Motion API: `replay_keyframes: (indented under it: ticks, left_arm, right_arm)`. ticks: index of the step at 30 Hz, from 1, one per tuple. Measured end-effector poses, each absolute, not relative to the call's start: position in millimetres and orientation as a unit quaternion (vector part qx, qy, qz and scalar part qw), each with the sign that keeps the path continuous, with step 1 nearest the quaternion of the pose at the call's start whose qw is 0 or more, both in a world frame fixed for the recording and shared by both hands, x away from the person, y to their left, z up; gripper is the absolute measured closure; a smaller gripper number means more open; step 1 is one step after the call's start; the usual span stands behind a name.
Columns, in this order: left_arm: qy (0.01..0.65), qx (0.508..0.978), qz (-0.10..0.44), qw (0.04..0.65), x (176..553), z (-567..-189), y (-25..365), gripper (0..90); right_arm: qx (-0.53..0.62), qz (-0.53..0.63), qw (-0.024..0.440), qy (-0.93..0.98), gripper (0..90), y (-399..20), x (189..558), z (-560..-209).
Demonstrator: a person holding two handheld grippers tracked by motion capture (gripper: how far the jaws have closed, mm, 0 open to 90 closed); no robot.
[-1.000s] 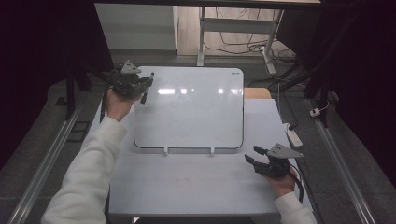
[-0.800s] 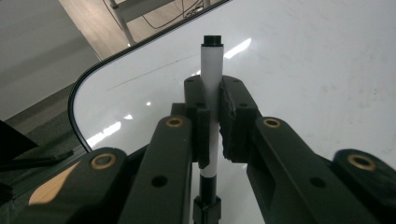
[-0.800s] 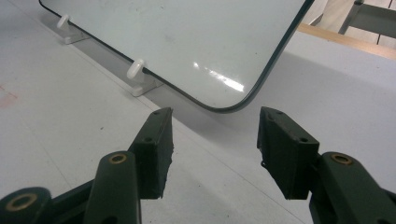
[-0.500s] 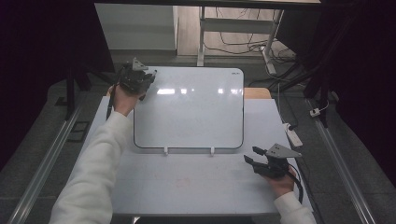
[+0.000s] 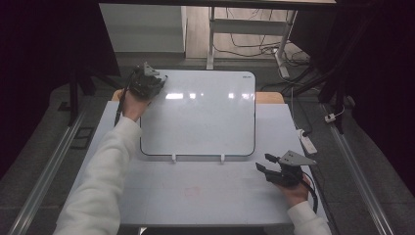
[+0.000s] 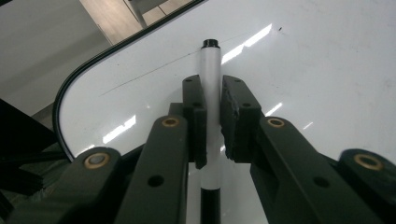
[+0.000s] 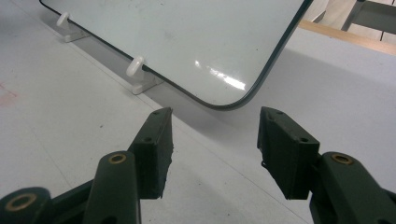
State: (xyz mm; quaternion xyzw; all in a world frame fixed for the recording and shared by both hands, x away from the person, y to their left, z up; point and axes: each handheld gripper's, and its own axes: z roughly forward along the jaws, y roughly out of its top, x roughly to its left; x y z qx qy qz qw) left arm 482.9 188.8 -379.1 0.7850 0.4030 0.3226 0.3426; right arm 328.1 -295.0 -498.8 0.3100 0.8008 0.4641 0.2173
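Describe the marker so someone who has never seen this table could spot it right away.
Start at the big whiteboard lying flat on the table, then go to its far left corner, where the left gripper reaches over the board. The marker is the slim white barrel with a black tip clamped between that gripper's black jaws. The right gripper, near the board's opposite corner, holds nothing.

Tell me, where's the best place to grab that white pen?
Around the middle of the white pen's barrel, squeezing from both sides. It is long, thin and round, so side pads hold it steady. The left gripper grips it there, leaving the dark tip free over the whiteboard.
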Motion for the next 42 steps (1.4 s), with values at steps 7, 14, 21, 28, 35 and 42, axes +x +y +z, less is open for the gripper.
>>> replay_keyframes:
  ticks: [7,14,21,28,35,42]
  left_arm:
    - [0.401,0.778,0.327,0.357,477,-375,189,62.5]
    - [0.389,0.766,0.312,0.406,446,-370,196,42.1]
    - [0.378,0.777,0.272,0.424,380,-401,208,33.7]
    - [0.384,0.786,0.217,0.433,318,-445,221,31.4]
    - [0.395,0.787,0.172,0.442,277,-470,224,29.3]
    - [0.396,0.793,0.151,0.437,251,-485,224,28.8]
  right_arm:
    - [0.31,0.466,0.218,0.799,45.2,-295,328,-499]
    - [0.306,0.469,0.217,0.8,45.0,-298,328,-498]
    - [0.298,0.477,0.214,0.799,44.7,-307,327,-498]
    - [0.288,0.478,0.207,0.804,44.4,-311,326,-499]
    - [0.287,0.479,0.213,0.802,44.2,-312,328,-498]
    - [0.286,0.484,0.219,0.798,44.2,-310,328,-495]
